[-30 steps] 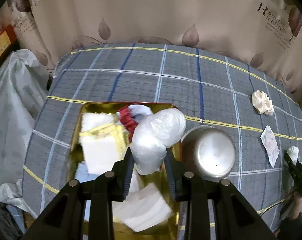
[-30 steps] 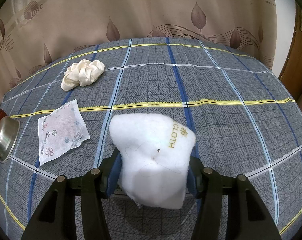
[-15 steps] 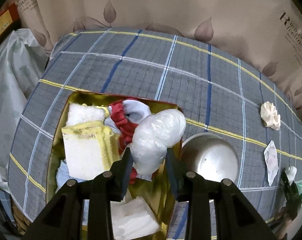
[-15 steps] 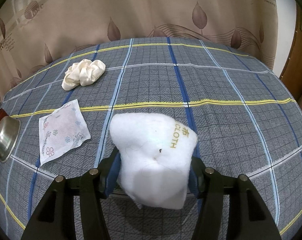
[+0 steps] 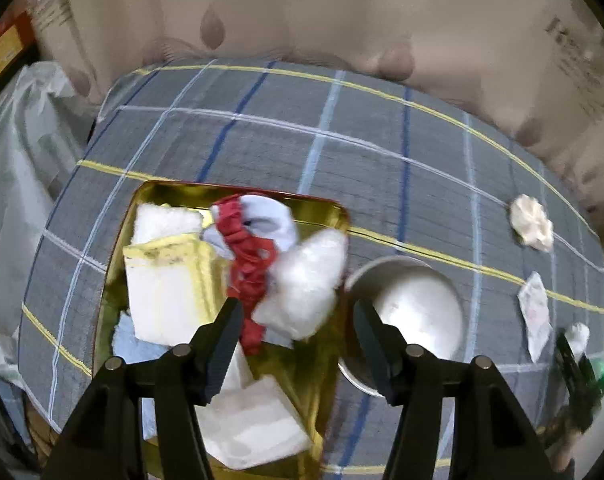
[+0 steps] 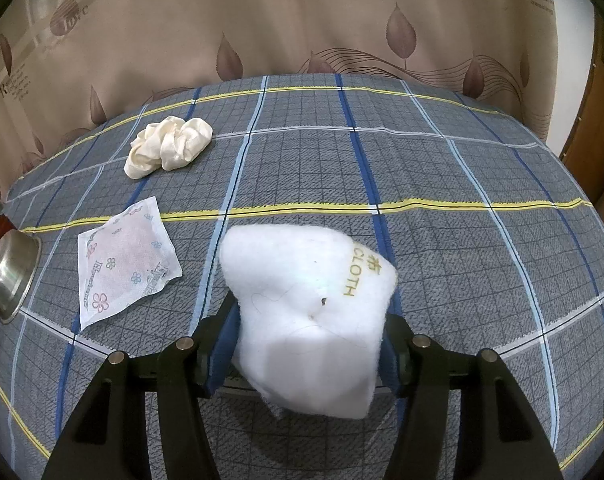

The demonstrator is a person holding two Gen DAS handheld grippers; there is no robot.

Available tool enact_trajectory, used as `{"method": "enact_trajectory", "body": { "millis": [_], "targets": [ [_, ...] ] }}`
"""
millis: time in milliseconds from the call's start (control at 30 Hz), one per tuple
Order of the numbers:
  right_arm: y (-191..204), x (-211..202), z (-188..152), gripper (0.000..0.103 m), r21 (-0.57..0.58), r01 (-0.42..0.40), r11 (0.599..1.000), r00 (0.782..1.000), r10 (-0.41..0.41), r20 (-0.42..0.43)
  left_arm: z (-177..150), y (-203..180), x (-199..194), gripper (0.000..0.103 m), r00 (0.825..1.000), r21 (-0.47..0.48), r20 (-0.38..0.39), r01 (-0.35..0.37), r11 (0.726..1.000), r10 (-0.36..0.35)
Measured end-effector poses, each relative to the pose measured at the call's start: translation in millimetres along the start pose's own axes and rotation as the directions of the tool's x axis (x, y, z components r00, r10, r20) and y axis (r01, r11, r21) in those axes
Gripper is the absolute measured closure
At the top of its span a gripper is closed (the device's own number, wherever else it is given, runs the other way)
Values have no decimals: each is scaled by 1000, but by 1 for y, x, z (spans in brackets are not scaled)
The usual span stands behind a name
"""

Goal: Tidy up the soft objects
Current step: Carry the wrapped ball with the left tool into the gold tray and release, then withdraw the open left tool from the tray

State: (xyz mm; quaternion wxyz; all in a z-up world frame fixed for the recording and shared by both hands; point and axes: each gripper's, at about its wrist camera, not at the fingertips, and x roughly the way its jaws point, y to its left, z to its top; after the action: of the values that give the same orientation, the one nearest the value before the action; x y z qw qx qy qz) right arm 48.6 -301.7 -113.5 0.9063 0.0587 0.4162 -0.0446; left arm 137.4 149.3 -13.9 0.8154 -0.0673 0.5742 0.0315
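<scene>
In the left wrist view my left gripper hangs over a gold tray. Its jaws are opening and stand clear of a white plastic-wrapped bundle. The bundle is blurred between them and rests on the tray's right side. The tray also holds a red scrunchie, a yellow-edged white sponge and folded white cloths. In the right wrist view my right gripper is shut on a fluffy white cloth marked CLOTH, just above the checked tablecloth.
A steel bowl stands right beside the tray. On the tablecloth lie a cream scrunchie and a flat flowered sachet. A curtain hangs behind the table. Plastic bags sit past the table's left edge.
My left gripper's jaws have spread wide and let go of the white bundle, which has dropped toward the tray. The right gripper and its cloth have not moved.
</scene>
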Motion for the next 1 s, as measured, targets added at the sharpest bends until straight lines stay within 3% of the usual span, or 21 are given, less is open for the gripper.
{"method": "enact_trajectory", "body": {
  "millis": [233,333,467,733,867,1000],
  "targets": [
    [0,0,0,45,1,-1,1000,1000,1,0,-22,-12,-28,44,999,57,27,43,997,-44],
    [0,0,0,45,0,0,1000,1000,0,0,-33,-11,-41,44,998,87,54,17,996,-22],
    [0,0,0,45,-2,2,1000,1000,-3,-1,-51,-5,-56,44,990,127,127,-73,989,56],
    [3,1,0,45,-22,25,999,1000,-25,-6,-81,33,-58,44,976,66,177,-141,988,127],
    [5,1,1,45,-29,34,999,999,-34,-9,-94,53,-62,44,954,30,229,-206,978,194],
    [7,2,1,45,-39,45,998,999,-46,-10,-103,68,-60,44,948,0,245,-211,978,204]
  ]
}}
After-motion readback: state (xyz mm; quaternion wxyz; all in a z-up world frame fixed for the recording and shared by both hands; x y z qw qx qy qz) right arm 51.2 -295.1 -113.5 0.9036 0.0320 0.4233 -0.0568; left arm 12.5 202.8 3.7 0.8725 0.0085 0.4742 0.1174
